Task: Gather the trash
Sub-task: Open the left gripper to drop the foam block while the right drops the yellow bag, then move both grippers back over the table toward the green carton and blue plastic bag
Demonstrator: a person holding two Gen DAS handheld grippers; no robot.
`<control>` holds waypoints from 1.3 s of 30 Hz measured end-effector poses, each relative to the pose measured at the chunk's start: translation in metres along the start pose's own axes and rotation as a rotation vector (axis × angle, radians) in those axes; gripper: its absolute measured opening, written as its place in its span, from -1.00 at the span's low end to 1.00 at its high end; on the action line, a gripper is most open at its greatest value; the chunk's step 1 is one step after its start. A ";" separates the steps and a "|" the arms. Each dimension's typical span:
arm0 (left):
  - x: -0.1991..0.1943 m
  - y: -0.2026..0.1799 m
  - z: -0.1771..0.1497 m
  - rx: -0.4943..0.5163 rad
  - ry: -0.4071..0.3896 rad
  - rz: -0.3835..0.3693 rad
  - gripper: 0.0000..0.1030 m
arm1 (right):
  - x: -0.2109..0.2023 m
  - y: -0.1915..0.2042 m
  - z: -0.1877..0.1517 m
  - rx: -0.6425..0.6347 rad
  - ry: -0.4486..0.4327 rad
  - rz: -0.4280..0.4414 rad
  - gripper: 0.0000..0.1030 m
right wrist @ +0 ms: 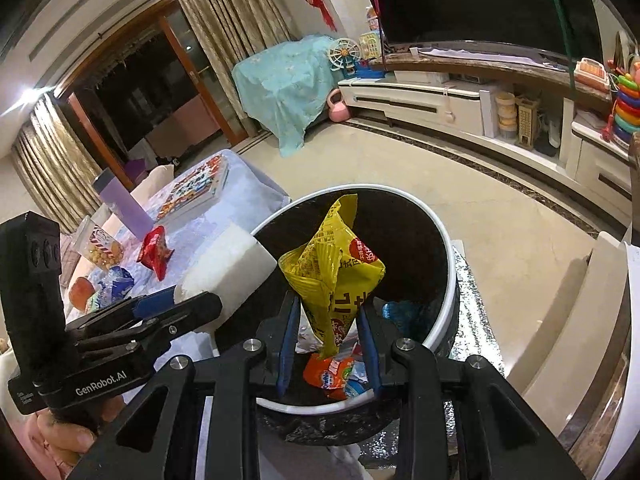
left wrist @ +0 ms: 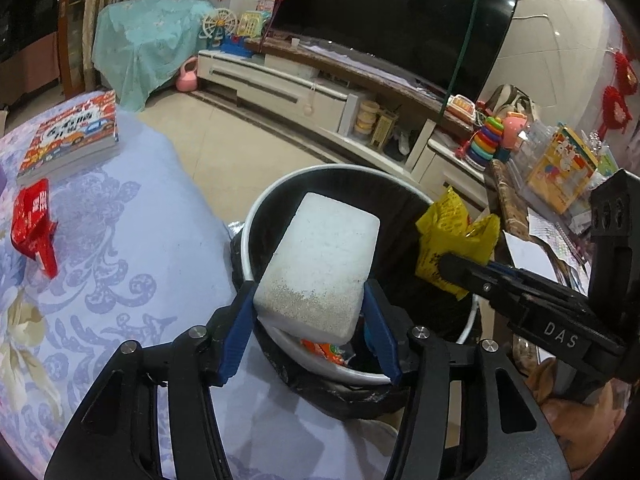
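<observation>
Now the left gripper (left wrist: 310,312) jaws clamp a white foam block (left wrist: 324,256) over the trash bin (left wrist: 256,216); right gripper (right wrist: 326,328) jaws pinch a yellow wrapper (right wrist: 334,272) there.

L gripper (left wrist: 310,316) jaws clamped mid-width, R gripper (right wrist: 330,334) jaws nearly closed, both angled down, side by side

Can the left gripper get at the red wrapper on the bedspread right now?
Probably not yet: the left gripper has the white foam block between its jaws over the bin. The red wrapper lies uncovered, nothing around it.
</observation>
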State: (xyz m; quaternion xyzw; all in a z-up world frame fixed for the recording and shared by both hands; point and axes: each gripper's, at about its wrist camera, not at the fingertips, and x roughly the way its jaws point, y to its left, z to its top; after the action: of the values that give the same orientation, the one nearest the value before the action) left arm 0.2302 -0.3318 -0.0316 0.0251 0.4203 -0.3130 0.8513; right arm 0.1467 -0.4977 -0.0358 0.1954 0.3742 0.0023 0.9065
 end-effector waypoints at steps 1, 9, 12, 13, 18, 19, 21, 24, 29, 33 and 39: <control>0.000 0.001 -0.001 -0.005 0.002 -0.003 0.06 | 0.001 -0.002 0.001 0.004 0.001 -0.005 -0.34; -0.007 0.010 -0.010 -0.036 -0.004 -0.003 0.35 | -0.007 -0.008 0.003 0.037 -0.025 0.003 0.15; -0.012 0.015 -0.015 -0.052 -0.005 0.004 0.36 | -0.014 -0.007 0.003 0.044 -0.049 0.007 0.21; -0.015 0.018 -0.019 -0.060 -0.006 0.007 0.36 | -0.017 -0.005 0.003 0.047 -0.056 0.009 0.28; -0.031 0.037 -0.037 -0.104 -0.014 0.024 0.37 | -0.024 0.000 -0.004 0.070 -0.076 0.025 0.45; -0.035 0.041 -0.042 -0.117 -0.015 0.029 0.37 | -0.025 0.001 -0.006 0.073 -0.077 0.027 0.51; -0.043 0.052 -0.051 -0.145 -0.016 0.036 0.37 | -0.026 0.008 -0.011 0.075 -0.083 0.036 0.58; -0.053 0.066 -0.062 -0.176 -0.018 0.050 0.38 | -0.027 0.019 -0.018 0.070 -0.085 0.044 0.69; -0.071 0.092 -0.085 -0.246 -0.025 0.066 0.38 | -0.028 0.044 -0.032 0.043 -0.089 0.059 0.77; -0.087 0.110 -0.101 -0.281 -0.031 0.091 0.38 | -0.025 0.064 -0.039 0.013 -0.080 0.085 0.79; -0.107 0.136 -0.119 -0.335 -0.047 0.130 0.38 | -0.018 0.091 -0.050 -0.023 -0.057 0.118 0.82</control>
State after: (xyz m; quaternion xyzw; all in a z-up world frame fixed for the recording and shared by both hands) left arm 0.1734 -0.1316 -0.0599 -0.0974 0.4440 -0.1835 0.8716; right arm 0.1129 -0.3991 -0.0235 0.2067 0.3360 0.0545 0.9173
